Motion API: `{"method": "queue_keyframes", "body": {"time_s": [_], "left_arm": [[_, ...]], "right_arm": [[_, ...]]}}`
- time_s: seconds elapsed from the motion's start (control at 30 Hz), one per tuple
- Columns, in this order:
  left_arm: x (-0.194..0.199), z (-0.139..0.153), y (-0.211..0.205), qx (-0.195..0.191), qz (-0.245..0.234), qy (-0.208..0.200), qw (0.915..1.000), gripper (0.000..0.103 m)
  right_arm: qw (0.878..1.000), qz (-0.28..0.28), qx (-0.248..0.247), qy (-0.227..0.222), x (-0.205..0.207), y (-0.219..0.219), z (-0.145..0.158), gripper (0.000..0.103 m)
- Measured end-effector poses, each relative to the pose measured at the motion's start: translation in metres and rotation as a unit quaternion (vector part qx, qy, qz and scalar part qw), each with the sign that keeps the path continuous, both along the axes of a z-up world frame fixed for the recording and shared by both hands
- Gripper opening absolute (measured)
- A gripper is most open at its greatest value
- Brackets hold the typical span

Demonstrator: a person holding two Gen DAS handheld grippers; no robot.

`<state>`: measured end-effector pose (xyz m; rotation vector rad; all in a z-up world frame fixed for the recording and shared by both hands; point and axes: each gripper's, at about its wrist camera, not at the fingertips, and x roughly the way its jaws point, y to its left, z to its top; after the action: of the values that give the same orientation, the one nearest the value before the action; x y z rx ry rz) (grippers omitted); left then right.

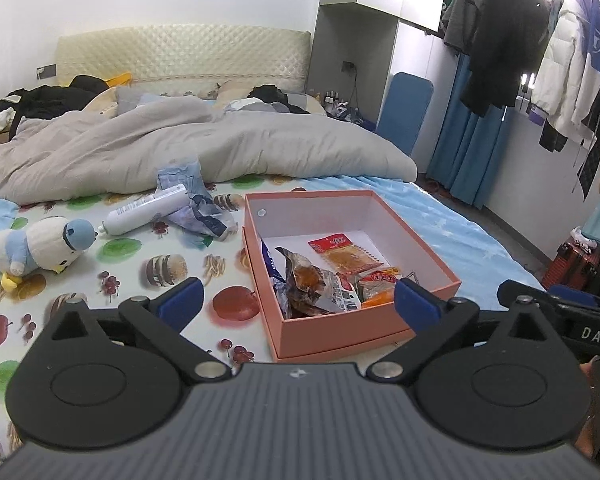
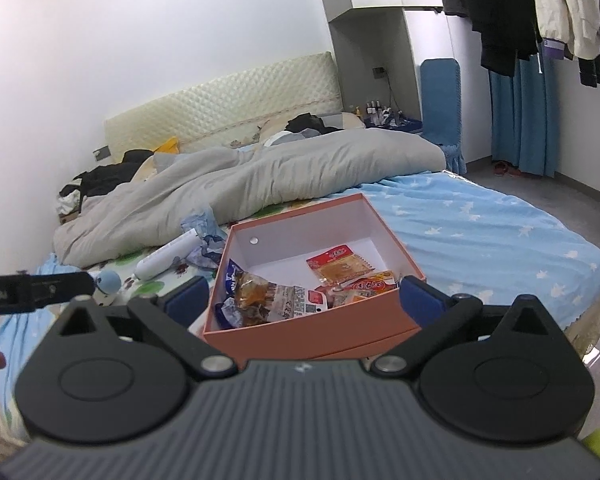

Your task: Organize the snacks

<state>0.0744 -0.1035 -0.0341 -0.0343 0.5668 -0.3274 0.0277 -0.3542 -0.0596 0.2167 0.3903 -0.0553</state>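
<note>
A: Left wrist view, pose?
B: left gripper held low over the bed, aimed at the pink box. Fingers wide apart, nothing between them; the box's near corner sits in the gap. The right gripper pokes in just right of the box; can't tell its finger state from here.

A: Counts?
B: One box, open, no lid in view. Inside: one orange snack pack flat near the middle, a second orange pack toward the near right wall, one clear crinkled pack by the near left wall, and a blue-white pack against the left wall. Four that I can separate.

A: Around the box?
B: To its left: one white bottle, crumpled blue wrapper, one plush toy. Grey duvet behind the box.

A: Right wrist view?
B: right gripper also low, pointed at the same box. Fingers spread wide, empty, straddling its near wall. Snacks piled along the near side; the wall hides their lower parts. Left gripper's finger enters left of the box.
</note>
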Motion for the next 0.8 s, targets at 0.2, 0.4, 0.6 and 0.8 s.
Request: {"method": "queue_keyframes", "body": {"time_s": [0.2,0.4,0.6,0.8], "left_arm": [[0.002,0.003,0.003,-0.009,0.002,0.021,0.9997,0.103],[0.002,0.006,0.004,0.001,0.011,0.022,0.9997,0.103],[0.002,0.011,0.002,0.002,0.008,0.016,0.9998,0.103],[0.002,0.012,0.0,0.001,0.004,0.015,0.9999,0.103]], "right_arm": [[1.0,-0.005,-0.003,-0.003,0.0,0.001,0.002,0.103],[1.0,-0.006,-0.006,-0.005,0.001,0.004,0.004,0.103],[1.0,0.0,-0.002,-0.005,0.004,0.006,0.007,0.103],[1.0,0.001,-0.001,0.0,0.007,0.007,0.005,0.103]]}}
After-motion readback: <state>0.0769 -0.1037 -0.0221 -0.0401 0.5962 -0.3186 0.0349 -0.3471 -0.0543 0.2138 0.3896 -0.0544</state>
